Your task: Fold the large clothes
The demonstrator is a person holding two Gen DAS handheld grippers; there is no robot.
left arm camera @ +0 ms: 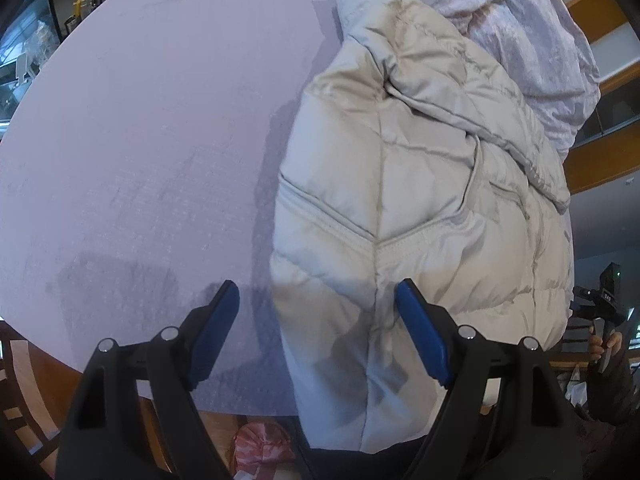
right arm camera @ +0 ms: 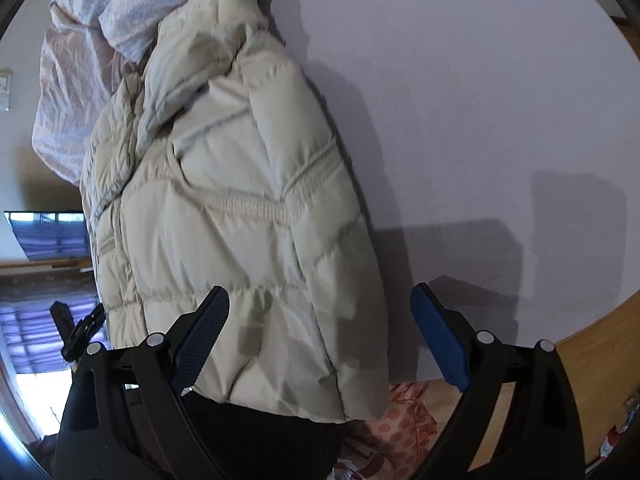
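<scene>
On lilac tabletop (left arm camera: 140,120), (probably folded) quilted puffer jacket (left arm camera: 420,200)

Lilac-covered table (right arm camera: 480,100), wood edge; white wall (right arm camera: 16,152); dark screen (right arm camera: 48,240), possibly TV.

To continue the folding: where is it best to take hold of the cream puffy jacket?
Probably the jacket hem, which overhangs the table edge nearest the grippers. Come from that near side; fabric hanging free there lets fingers close around it.
</scene>
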